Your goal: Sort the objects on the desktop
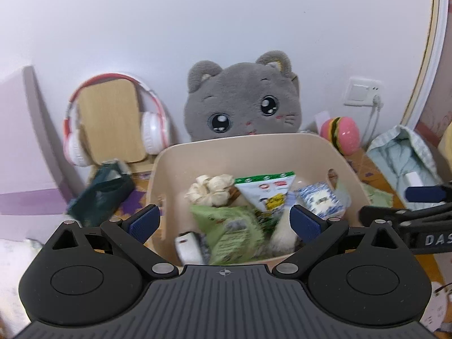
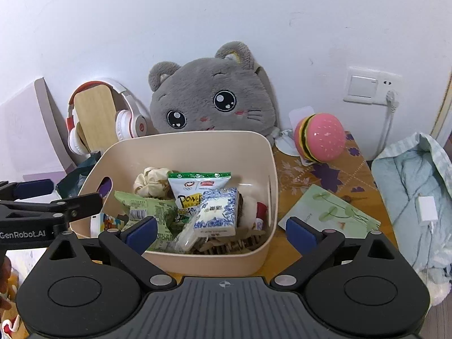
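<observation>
A beige plastic bin (image 1: 254, 152) (image 2: 265, 169) stands on the desk and holds several items: a cream scrunchie (image 1: 210, 190) (image 2: 149, 182), a white snack pouch (image 1: 267, 195) (image 2: 192, 195), a green packet (image 1: 231, 231) (image 2: 147, 207) and a blue-and-white tissue pack (image 1: 320, 199) (image 2: 216, 212). My left gripper (image 1: 224, 223) is open and empty above the bin's near side. My right gripper (image 2: 221, 234) is open and empty, straddling the bin's near right corner. A green card (image 2: 327, 212) lies on the desk right of the bin.
A grey cat plush (image 1: 243, 104) (image 2: 212, 101) leans on the wall behind the bin. Red-white headphones (image 1: 152, 130) (image 2: 127, 118) hang on a wooden board at left. A pink burger toy (image 1: 343, 135) (image 2: 320, 138) sits right. A dark green bag (image 1: 99, 195) lies left; light blue cloth (image 2: 412, 186) lies right.
</observation>
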